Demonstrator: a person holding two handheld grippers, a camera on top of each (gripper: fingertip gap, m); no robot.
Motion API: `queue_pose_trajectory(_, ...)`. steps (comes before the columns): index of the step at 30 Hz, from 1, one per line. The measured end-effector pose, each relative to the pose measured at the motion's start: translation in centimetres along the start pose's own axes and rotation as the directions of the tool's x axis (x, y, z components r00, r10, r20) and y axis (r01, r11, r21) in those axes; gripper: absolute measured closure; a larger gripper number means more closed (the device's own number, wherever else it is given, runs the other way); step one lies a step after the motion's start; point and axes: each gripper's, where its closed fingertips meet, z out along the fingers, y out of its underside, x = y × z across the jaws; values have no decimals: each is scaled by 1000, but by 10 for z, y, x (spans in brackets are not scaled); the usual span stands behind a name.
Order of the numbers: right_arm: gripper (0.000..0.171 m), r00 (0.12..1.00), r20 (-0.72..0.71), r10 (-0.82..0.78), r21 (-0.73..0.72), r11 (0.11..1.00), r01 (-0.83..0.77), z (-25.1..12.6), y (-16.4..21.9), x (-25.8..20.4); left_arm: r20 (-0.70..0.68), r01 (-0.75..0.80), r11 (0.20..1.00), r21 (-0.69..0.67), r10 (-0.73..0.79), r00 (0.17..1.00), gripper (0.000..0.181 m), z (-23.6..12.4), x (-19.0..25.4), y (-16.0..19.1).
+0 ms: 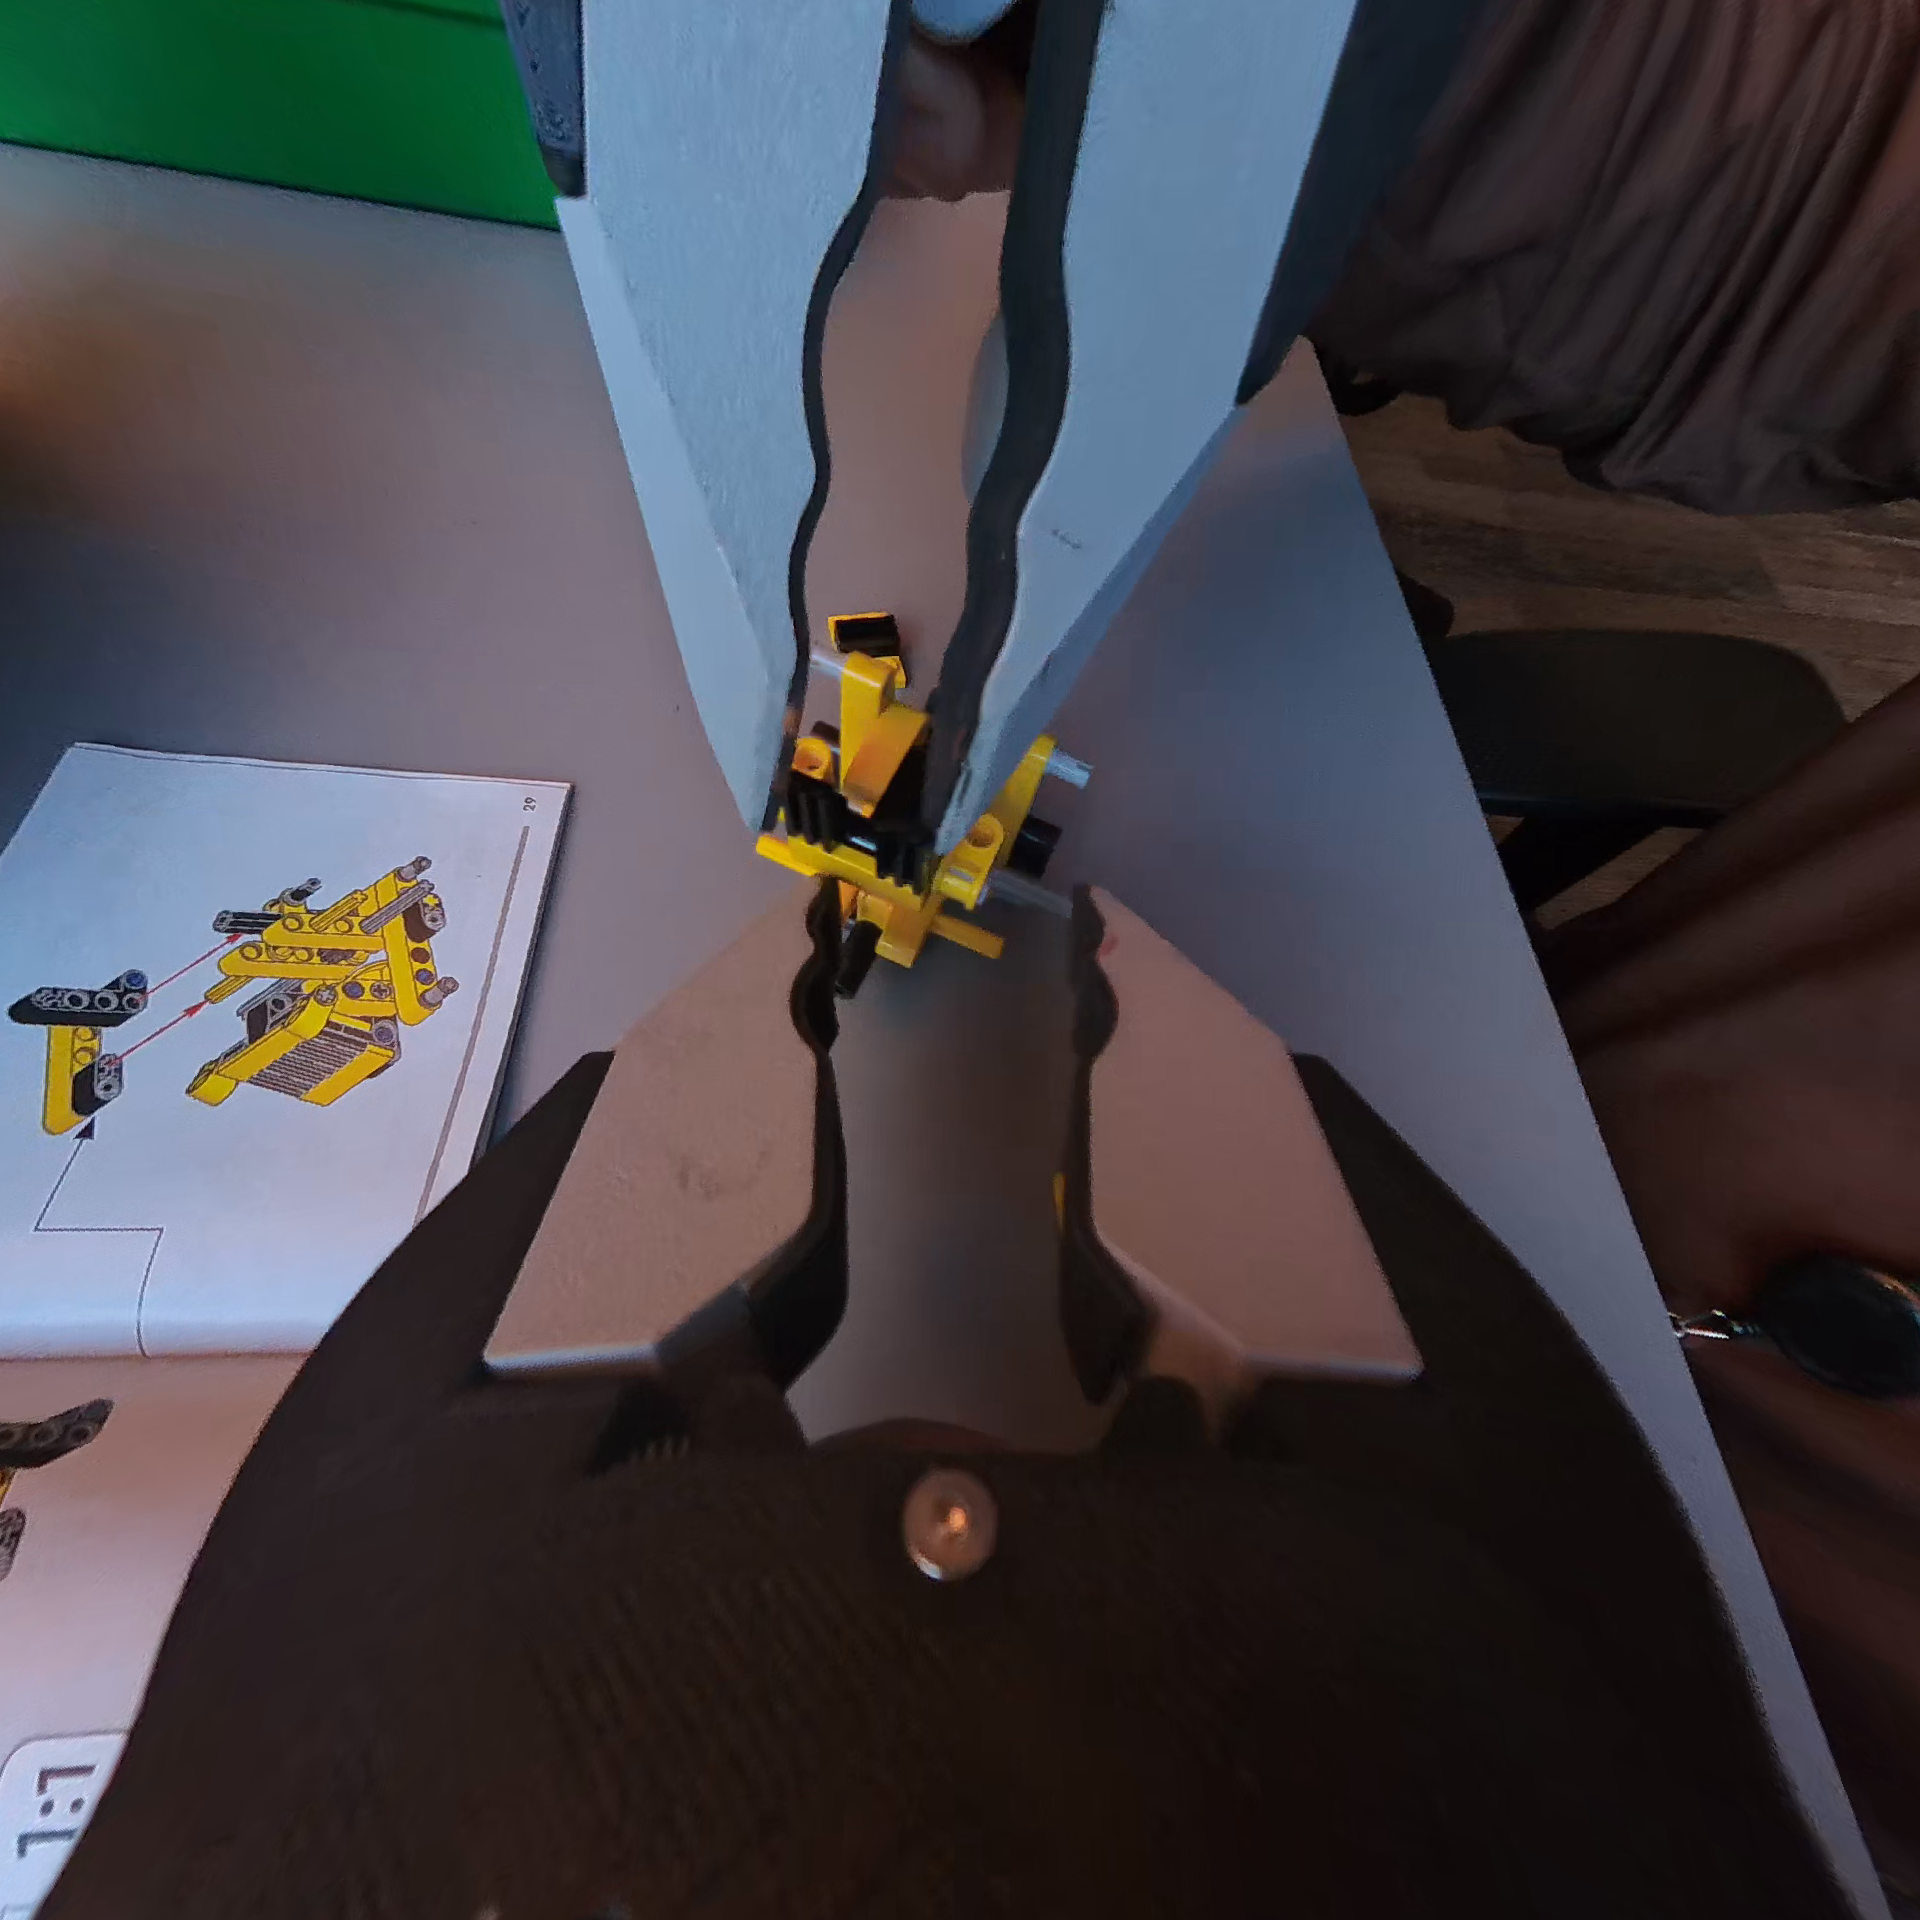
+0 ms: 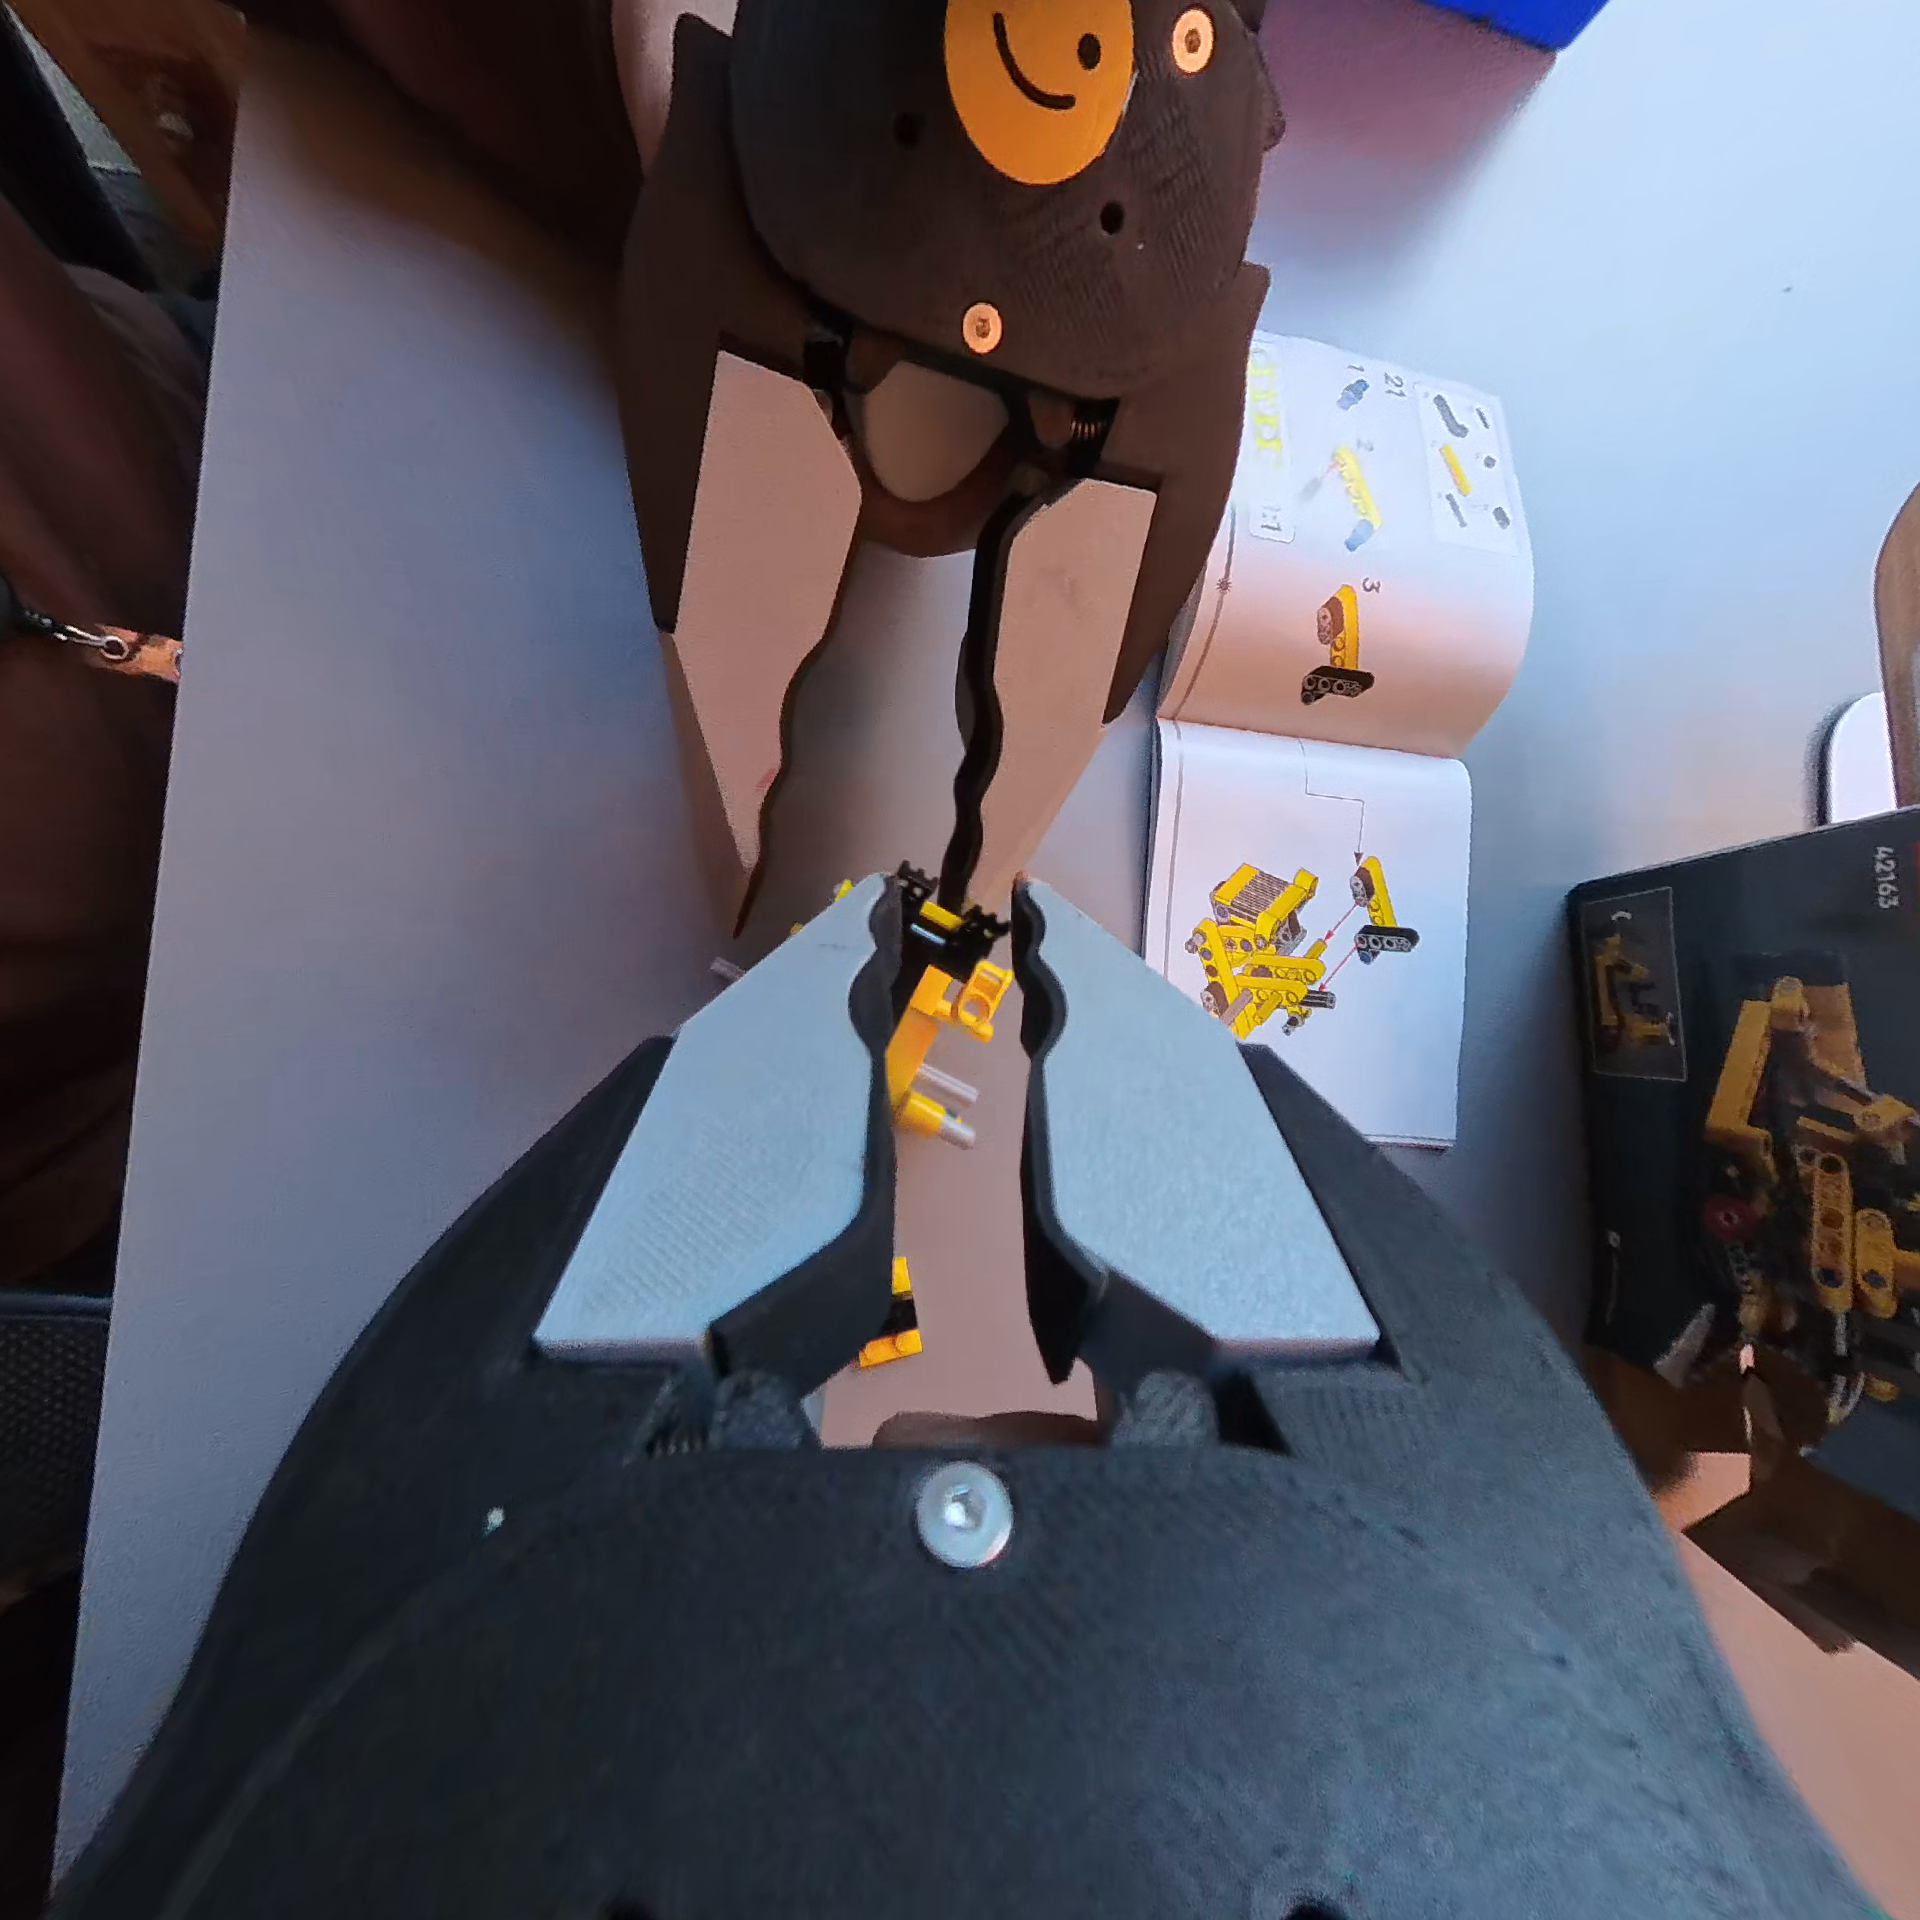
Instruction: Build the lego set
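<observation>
**A:** While both grippers meet over the grey table [image 1: 312, 520], who actually has the yellow model [image 1: 894, 831]?

**B:** The right gripper [image 2: 951, 904], I'd say. Its pale fingers [image 1: 727, 416] are nearly shut around the model's middle, just beyond the left gripper's tips.

**A:** And the left gripper [image 1: 951, 914]?

**B:** Parted fairly wide, holding nothing that I can make out. One dark tip sits against the model's near edge (touching or just beside, I can't tell).

**A:** How does the model lie?

**B:** Its long side runs roughly along the right gripper's fingers, grey pins [image 1: 1070, 774] sticking out sideways. The manual [image 1: 260, 1039] lies left of the model in the left wrist view; a loose yellow piece [image 2: 894, 1320] lies on the table nearer the right gripper's base.

**A:** So the next part goes on those pins?

**B:** Likely, from the side.
</observation>
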Motion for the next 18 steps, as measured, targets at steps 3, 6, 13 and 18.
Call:
queue_pose_trajectory(3, 155, 1000, -3, 8, 17, 1000, -8, 1, 0, 1, -15, 15, 1000, 9, -15, 1000, 139, -2, 1, -1)
queue_pose_trajectory(6, 159, 1000, -5, 20, 46, 999, -20, 0, -3, 1, -24, 25, 999, 25, -24, 999, 137, -4, 1, -4)
queue_pose_trajectory(13, 167, 998, 7, 70, 111, 991, -71, -3, -6, 4, -64, 73, 996, 49, -70, 995, 129, -6, 2, -7)
queue_pose_trajectory(18, 168, 994, 1, 110, 138, 984, -109, -3, -6, 10, -74, 68, 996, 62, -63, 995, 138, -5, 5, -10)
